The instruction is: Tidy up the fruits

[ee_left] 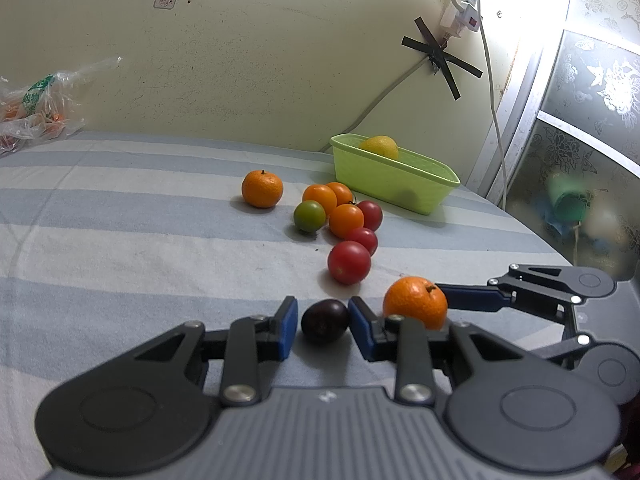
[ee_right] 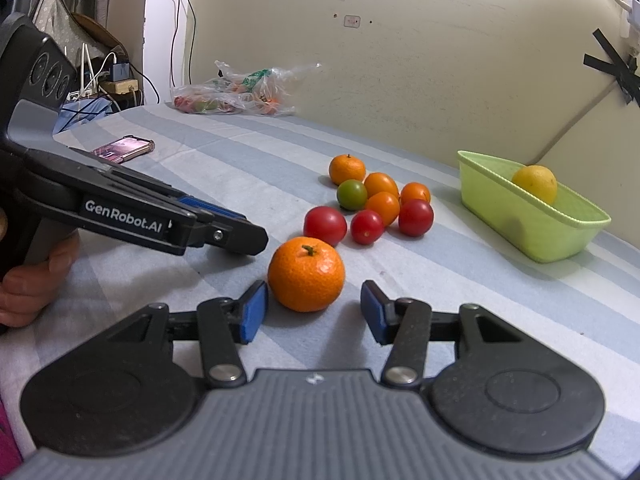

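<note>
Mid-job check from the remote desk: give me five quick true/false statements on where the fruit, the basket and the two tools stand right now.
1. The left tool is closed on a dark purple fruit. True.
2. The green basket holds three tomatoes. False: only a yellow citrus shows in it.
3. The right tool has its pads pressed on the near mandarin. False: the mandarin lies between the jaws, with a gap at the right pad.
4. A single green tomato sits in the cluster on the striped cloth. True.
5. A phone lies inside the basket. False: it lies on the cloth, far to the left.
</note>
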